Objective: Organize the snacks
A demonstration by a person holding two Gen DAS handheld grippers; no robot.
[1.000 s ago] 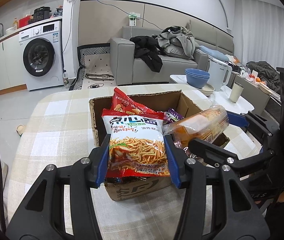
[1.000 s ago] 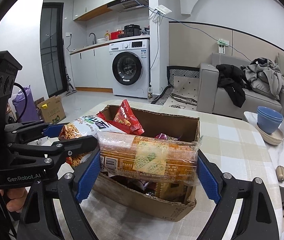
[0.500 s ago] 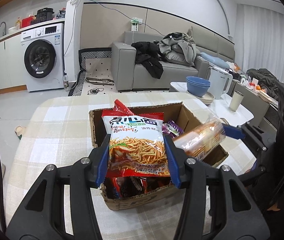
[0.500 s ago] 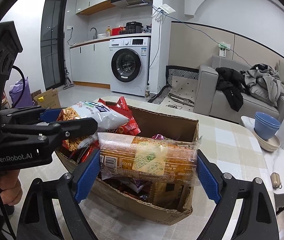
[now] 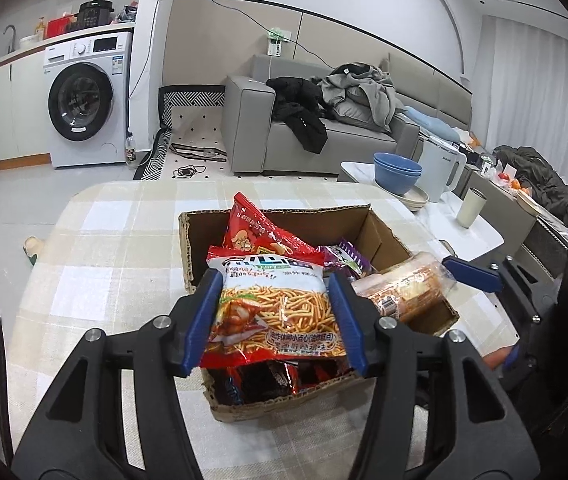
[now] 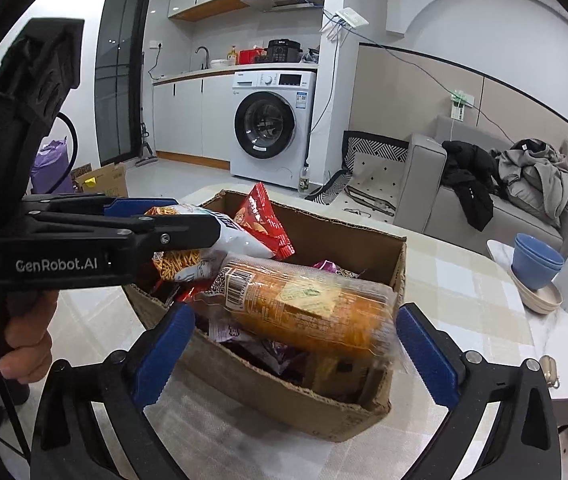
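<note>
An open cardboard box point(image 5: 275, 212) point(image 6: 275, 392) stands on the checked table, filled with snack packets. My left gripper point(image 5: 273, 284) point(image 6: 195, 218) hovers over its near left corner; its jaws are opening, with the pads still on the sides of a white-and-red bag of fried sticks point(image 5: 275, 312) point(image 6: 179, 264). My right gripper point(image 6: 295, 312) is open and widening. An orange biscuit packet point(image 6: 304, 308) point(image 5: 400, 288) lies tilted between its jaws on the snacks in the box, clear of the right pad. A red bag point(image 5: 251, 232) stands upright behind.
The checked tablecloth point(image 5: 115, 248) runs left of and behind the box. Stacked blue bowls point(image 5: 398, 172), a white kettle point(image 5: 442, 172) and a cup point(image 5: 470, 212) stand on a side table to the right. A person's hand point(image 6: 23, 340) holds the left gripper's handle.
The right jaws have spread, and the orange packet has slipped from level to tilted, down onto the snacks in the box. The left jaws stand slightly wider around the bag.
</note>
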